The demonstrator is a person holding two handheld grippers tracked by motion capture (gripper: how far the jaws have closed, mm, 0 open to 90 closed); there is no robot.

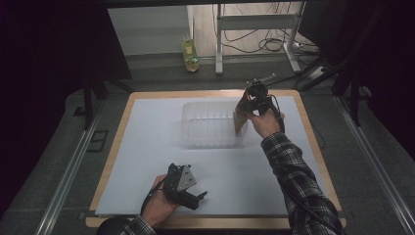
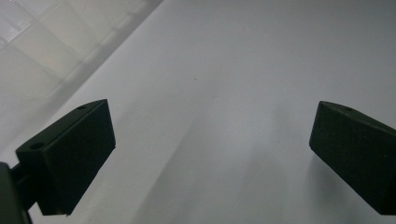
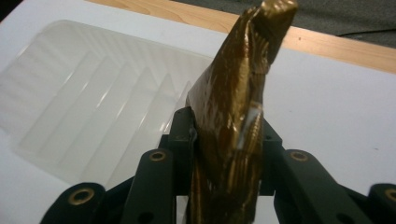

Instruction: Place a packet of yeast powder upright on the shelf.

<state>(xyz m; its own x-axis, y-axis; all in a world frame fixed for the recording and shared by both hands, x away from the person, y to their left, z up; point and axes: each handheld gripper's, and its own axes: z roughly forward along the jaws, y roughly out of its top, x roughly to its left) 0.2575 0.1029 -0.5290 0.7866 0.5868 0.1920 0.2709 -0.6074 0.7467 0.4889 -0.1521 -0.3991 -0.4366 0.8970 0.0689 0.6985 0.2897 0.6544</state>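
Gold packet (image 3: 233,121) between right gripper's fingers (image 3: 180,135)

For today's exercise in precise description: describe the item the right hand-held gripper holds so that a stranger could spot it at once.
Start at the white sheet covering the wooden table, then find the clear plastic bin near its far middle. At the bin's right edge, the right hand-held gripper is shut on a golden-brown crinkled packet. It is the one shiny, dark-gold thing among pale surfaces.
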